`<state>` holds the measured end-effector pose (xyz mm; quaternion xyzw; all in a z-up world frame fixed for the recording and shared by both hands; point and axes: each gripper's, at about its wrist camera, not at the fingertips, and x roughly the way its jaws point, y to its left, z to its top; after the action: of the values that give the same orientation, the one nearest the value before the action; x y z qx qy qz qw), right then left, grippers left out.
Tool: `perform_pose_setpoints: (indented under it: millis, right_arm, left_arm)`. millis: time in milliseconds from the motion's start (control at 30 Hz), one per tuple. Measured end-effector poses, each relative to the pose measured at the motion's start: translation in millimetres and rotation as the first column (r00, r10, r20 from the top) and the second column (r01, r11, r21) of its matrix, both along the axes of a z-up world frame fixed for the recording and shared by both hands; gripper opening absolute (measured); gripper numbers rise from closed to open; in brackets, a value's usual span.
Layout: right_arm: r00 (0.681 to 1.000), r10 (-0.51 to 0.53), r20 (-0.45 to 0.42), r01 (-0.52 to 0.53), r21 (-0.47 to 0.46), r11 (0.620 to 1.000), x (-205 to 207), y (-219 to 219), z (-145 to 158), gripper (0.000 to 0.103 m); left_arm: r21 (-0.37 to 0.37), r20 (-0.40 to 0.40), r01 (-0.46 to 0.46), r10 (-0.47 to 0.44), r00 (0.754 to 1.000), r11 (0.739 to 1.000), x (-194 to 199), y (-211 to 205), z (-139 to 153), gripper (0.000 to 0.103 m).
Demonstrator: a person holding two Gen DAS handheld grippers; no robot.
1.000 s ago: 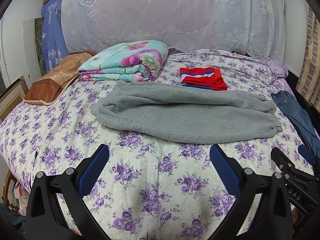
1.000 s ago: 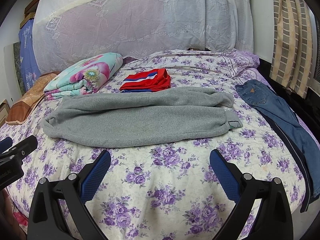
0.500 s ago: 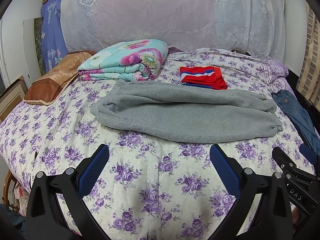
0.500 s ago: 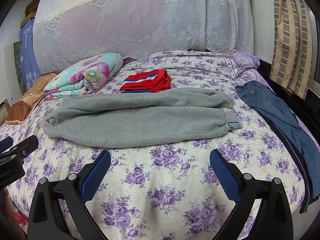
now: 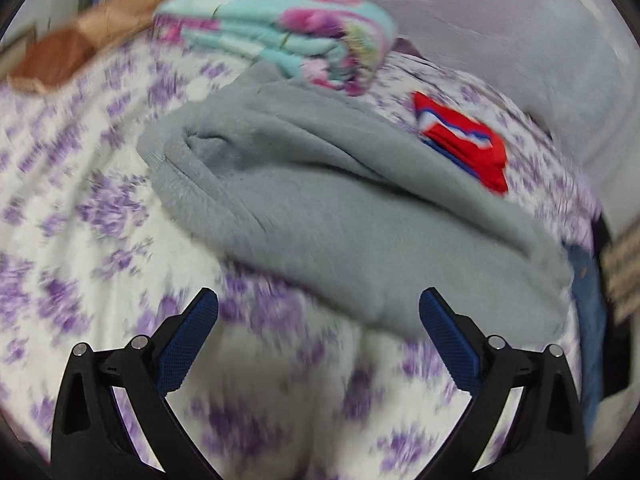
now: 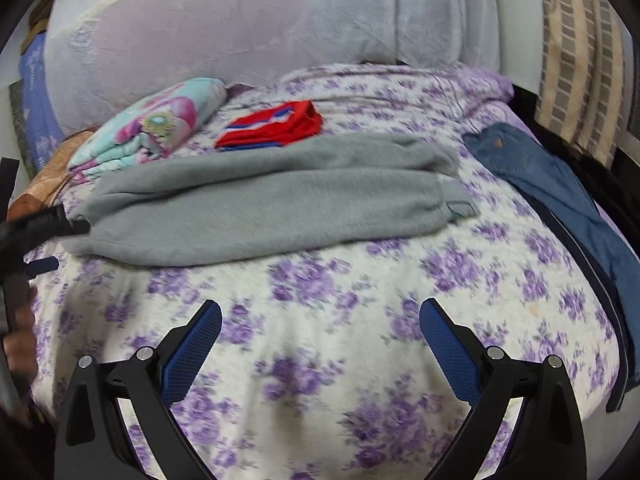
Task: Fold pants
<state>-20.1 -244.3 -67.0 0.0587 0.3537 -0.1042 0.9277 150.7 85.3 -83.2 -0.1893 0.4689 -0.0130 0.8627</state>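
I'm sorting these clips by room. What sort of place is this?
Most likely a bedroom: a bed with a purple floral bedspread, a folded floral quilt near its head, and clothes such as grey pants laid out.

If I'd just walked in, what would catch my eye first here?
Most likely the long grey pants, lying flat across the middle of the bed's purple-flowered bedspread. Behind them a bright red folded garment stands out, with a folded floral quilt to its left. Along the bed's right edge lie blue jeans, and black jaws with blue pads gape open in the foreground.
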Motion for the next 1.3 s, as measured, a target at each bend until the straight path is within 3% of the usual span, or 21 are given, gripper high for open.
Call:
perform_pose_setpoints:
  millis: [200, 267, 367, 467, 600, 733, 900, 1000, 1033, 1067, 1100, 1200, 1300]
  right_arm:
    - [0.999, -0.052, -0.01, 0.052, 0.01, 0.999, -2.5, -24.2, -7.4, 0.1]
    - [0.997, -0.071, -0.019, 0.071, 0.01, 0.997, -2.3, -31.3, -9.9, 0.1]
    - [0.994, -0.104, -0.028, 0.104, 0.009, 0.995, -4.4, -43.8, -13.0, 0.1]
    - [0.991, -0.129, -0.031, 0.13, 0.016, 0.991, -6.9, -56.8, -13.3, 0.1]
    - [0.991, -0.121, -0.062, 0.127, 0.122, 0.984, 4.5, -90.1, -9.9, 0.1]
    - [0.981, -0.149, -0.124, 0.177, 0.262, 0.949, 45.6, -139.1, -8.2, 0.1]
    - [0.955, -0.096, -0.28, 0.224, 0.473, 0.852, 122.1, -183.3, -51.0, 0.1]
    - [0.933, -0.084, -0.35, 0.26, 0.494, 0.83, 154.8, -188.0, -78.0, 0.1]
    - [0.939, -0.131, -0.317, 0.278, 0.481, 0.831, 157.9, -186.1, -77.2, 0.099]
    - [0.954, -0.147, -0.262, 0.261, 0.483, 0.836, 157.9, -182.9, -72.4, 0.064]
    - [0.971, -0.104, -0.215, 0.204, 0.522, 0.828, 161.4, -179.2, -72.1, 0.009]
    - [0.975, -0.107, -0.194, 0.204, 0.596, 0.776, 160.6, -182.5, -78.6, 0.009]
    - [0.982, -0.098, -0.159, 0.174, 0.585, 0.792, 136.0, -176.6, -61.3, 0.009]
  left_arm:
    - [-0.057, -0.061, -0.069, 0.065, 0.996, 0.996, 37.8, 21.5, -18.5, 0.096]
    - [-0.089, -0.092, -0.081, 0.072, 0.993, 0.993, 48.5, 25.9, -26.9, 0.072]
    - [-0.079, -0.129, -0.112, 0.102, 0.986, 0.991, 60.3, 35.4, -39.6, 0.024]
    - [-0.177, -0.081, -0.133, 0.12, 0.989, 0.975, 52.7, 49.6, -38.6, 0.017]
    - [-0.173, -0.022, -0.14, 0.138, 0.99, 0.975, 36.9, 50.5, -33.2, 0.016]
    - [-0.156, 0.004, -0.135, 0.137, 0.991, 0.979, 34.2, 47.8, -34.9, 0.016]
    - [-0.167, 0.005, -0.112, 0.114, 0.993, 0.98, 37.3, 51.0, -38.7, 0.017]
    - [-0.176, -0.002, -0.106, 0.107, 0.994, 0.979, 37.7, 53.4, -41.4, 0.017]
    - [-0.174, -0.003, -0.104, 0.105, 0.994, 0.979, 38.5, 53.4, -41.9, 0.017]
    - [-0.172, -0.006, -0.104, 0.104, 0.995, 0.98, 39.7, 53.3, -42.3, 0.017]
    - [-0.17, -0.008, -0.104, 0.105, 0.994, 0.98, 39.9, 53.3, -43.0, 0.017]
    - [-0.155, -0.006, -0.105, 0.106, 0.994, 0.982, 42.6, 51.4, -41.1, 0.017]
    - [-0.142, 0.023, -0.1, 0.105, 0.994, 0.985, 28.6, 52.3, -30.5, 0.015]
